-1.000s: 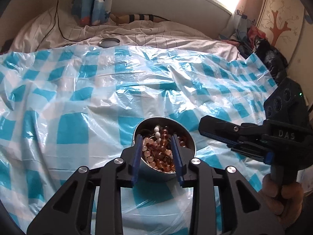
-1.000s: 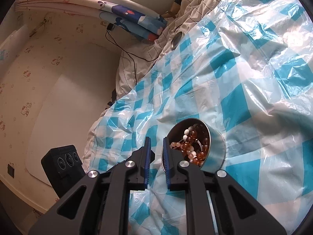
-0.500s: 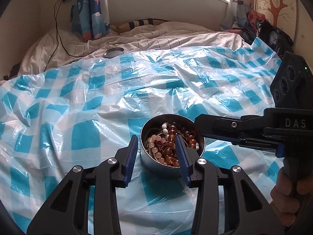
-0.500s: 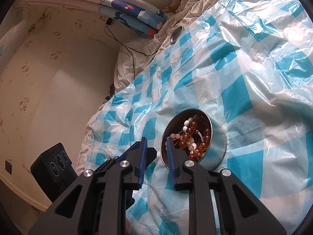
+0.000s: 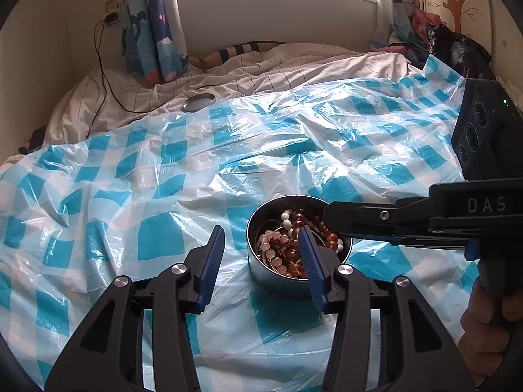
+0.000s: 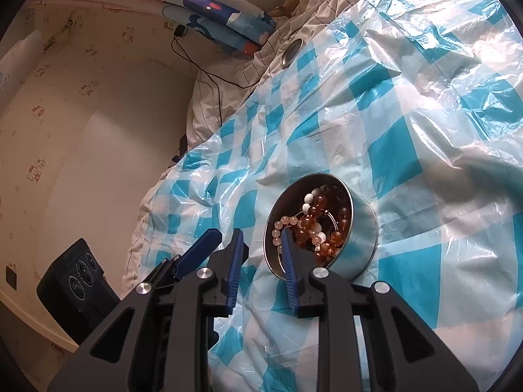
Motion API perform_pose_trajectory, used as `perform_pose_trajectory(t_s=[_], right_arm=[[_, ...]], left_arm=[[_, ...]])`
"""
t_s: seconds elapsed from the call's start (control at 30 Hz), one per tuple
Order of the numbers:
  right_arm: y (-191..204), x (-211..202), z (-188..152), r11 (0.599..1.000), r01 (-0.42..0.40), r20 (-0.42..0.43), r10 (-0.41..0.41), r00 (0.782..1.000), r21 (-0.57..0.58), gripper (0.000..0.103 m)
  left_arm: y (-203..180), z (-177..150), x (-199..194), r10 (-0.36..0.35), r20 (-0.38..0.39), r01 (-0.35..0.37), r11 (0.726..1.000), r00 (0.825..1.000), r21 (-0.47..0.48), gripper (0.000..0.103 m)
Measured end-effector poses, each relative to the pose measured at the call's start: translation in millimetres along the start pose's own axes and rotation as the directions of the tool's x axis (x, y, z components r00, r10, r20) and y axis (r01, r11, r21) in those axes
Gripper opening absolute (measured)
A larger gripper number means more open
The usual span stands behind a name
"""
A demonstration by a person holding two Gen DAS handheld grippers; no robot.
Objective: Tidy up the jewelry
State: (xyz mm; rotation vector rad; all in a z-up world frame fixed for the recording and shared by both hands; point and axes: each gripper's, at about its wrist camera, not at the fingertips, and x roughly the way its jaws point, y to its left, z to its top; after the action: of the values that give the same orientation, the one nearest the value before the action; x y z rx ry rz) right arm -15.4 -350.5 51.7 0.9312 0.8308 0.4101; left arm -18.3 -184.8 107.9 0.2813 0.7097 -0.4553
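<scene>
A round metal tin full of amber, pink and white bead jewelry rests on the blue-checked plastic sheet. My left gripper hovers at the tin's near left side, its jaws opening; the right finger overlaps the tin and nothing is pressed. My right gripper reaches in from the right over the tin's rim. In the right wrist view the right gripper is opening too, straddling the rim of the tin without gripping it. The beads lie inside.
A flat metal lid lies on the striped bedding beyond the sheet, near a black cable. A cartoon curtain hangs at the window and a black bag sits at the back right. A hand holds the right gripper.
Both pairs of jaws have spread wider. The left view has rolled and shifted, so the tin now sits to the right of the left jaws. The right gripper's tip now overlaps the tin's rim.
</scene>
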Motion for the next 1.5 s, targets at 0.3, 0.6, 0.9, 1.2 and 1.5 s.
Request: perform_pose_trajectory(t_s=[0.3, 0.6, 0.9, 1.2, 1.5], right_arm=[[3, 1, -1, 1.000, 0.016, -0.006, -0.016, 1.000, -0.018, 0.028], [5, 0, -3, 0.998, 0.039, -0.007, -0.040, 0.999, -0.038, 0.032], [16, -7, -5, 0.987, 0.131, 0.024, -0.130, 0.991, -0.093, 0.045], [29, -23, -10, 0.913, 0.359, 0.101, -0.346, 0.933, -0.194, 0.067], [23, -33, -24, 0.817, 0.503, 0.101, -0.496, 0.862, -0.281, 0.074]], left_arm=[[-3, -1, -6, 0.013, 0.021, -0.013, 1.000, 1.000, 0.019, 0.049], [-5, -1, -13, 0.026, 0.044, -0.027, 0.999, 0.999, 0.031, 0.053], [-6, -2, -18, 0.035, 0.057, -0.038, 0.999, 0.998, 0.039, 0.060], [-6, -5, -22, 0.026, 0.055, -0.028, 0.999, 0.998, 0.033, 0.070], [-7, -9, -23, 0.029, 0.045, -0.031, 0.999, 0.999, 0.040, 0.079]])
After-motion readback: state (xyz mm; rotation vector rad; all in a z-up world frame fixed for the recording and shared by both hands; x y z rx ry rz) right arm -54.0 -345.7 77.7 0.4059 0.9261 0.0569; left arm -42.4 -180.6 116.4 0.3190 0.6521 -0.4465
